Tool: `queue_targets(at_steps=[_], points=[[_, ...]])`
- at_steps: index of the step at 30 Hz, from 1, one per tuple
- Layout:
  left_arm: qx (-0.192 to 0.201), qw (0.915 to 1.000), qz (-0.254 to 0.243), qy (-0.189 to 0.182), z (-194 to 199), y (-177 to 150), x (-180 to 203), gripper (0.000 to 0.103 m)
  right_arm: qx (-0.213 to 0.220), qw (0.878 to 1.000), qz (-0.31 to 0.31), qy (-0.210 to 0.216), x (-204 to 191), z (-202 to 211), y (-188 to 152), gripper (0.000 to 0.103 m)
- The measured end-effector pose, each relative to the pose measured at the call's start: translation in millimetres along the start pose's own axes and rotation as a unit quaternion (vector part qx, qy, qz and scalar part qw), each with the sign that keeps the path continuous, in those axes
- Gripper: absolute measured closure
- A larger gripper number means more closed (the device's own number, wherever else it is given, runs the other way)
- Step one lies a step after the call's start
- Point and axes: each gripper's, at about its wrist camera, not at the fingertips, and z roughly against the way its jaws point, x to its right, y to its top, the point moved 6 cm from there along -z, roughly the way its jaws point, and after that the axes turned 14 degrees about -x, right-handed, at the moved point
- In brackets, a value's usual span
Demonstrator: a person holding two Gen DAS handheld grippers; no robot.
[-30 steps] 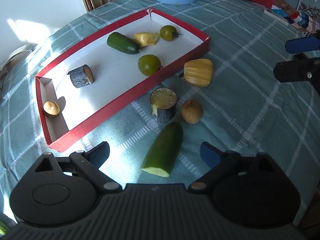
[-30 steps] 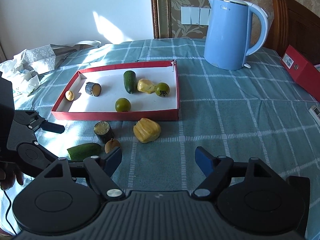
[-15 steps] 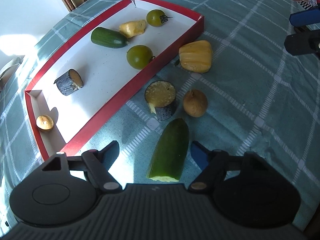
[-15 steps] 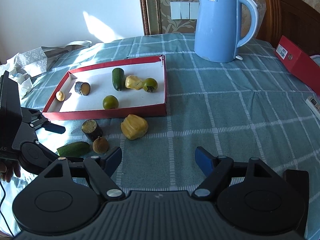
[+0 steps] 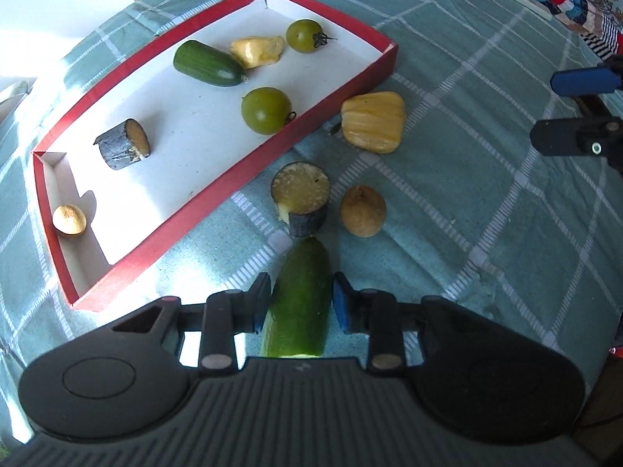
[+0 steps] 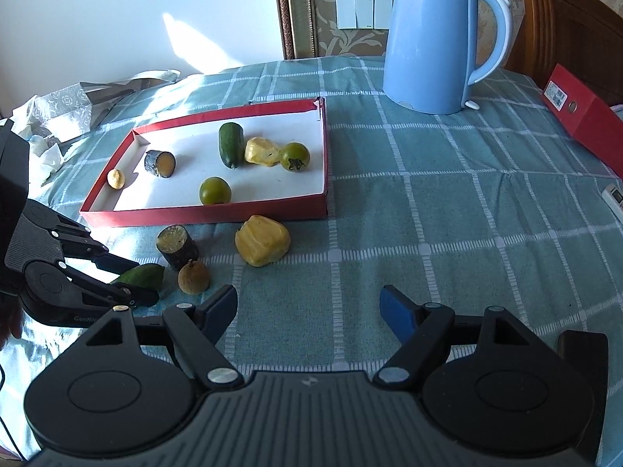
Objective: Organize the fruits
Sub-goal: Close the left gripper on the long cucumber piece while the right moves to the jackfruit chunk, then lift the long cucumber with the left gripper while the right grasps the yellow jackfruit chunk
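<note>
My left gripper (image 5: 300, 303) is closed around a cut green cucumber piece (image 5: 300, 299) lying on the tablecloth; it also shows in the right wrist view (image 6: 142, 274). Just beyond it stand a dark eggplant stub (image 5: 301, 198), a brown round fruit (image 5: 363, 211) and a yellow jackfruit piece (image 5: 373, 121). The red-walled tray (image 5: 335, 89) holds a cucumber (image 5: 206, 63), two green tomatoes (image 5: 266, 109), a yellow piece (image 5: 257, 51), an eggplant stub (image 5: 124, 148) and a small brown fruit (image 5: 69, 220). My right gripper (image 6: 309, 307) is open and empty above the cloth.
A blue kettle (image 6: 440, 35) stands behind the tray on the right. A red box (image 6: 580, 116) lies at the far right edge. Crumpled paper and foil (image 6: 66, 109) lie at the back left. The checked cloth right of the fruits is bare.
My left gripper has moved forward and down over the cucumber piece, and its fingers have closed in onto its sides. My right gripper has shifted a little and stays open.
</note>
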Motion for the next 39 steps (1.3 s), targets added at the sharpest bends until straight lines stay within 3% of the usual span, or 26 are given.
queue_targets(at_steps=[6, 12, 18, 22, 34, 39], points=[[0.037, 0.9964, 0.077, 0.008, 31.9, -18.4, -18.3, 0.074, 0.010, 1.000, 0.026, 0.013, -5.6, -8.8, 9.5, 0.023], [0.060, 0.9880, 0.141, 0.019, 63.1, -41.8, -24.7, 0.074, 0.027, 0.993, 0.112, -0.002, -18.5, -31.5, 29.9, 0.023], [0.060, 0.9862, 0.151, 0.032, 77.8, -53.2, -20.0, 0.074, 0.009, 0.985, 0.172, 0.011, -30.4, -60.5, 46.3, 0.025], [0.060, 0.9847, 0.159, 0.038, 80.8, -57.4, -17.8, 0.074, -0.011, 0.981, 0.195, 0.022, -36.5, -76.4, 49.5, 0.040], [0.062, 0.9805, 0.179, 0.052, 86.3, -62.1, -19.8, 0.074, -0.035, 0.973, 0.227, 0.026, -47.1, -95.9, 58.6, 0.041], [0.060, 0.9807, 0.178, 0.053, 86.7, -63.0, -18.8, 0.074, -0.052, 0.971, 0.234, 0.020, -49.9, -106.6, 60.4, 0.054]])
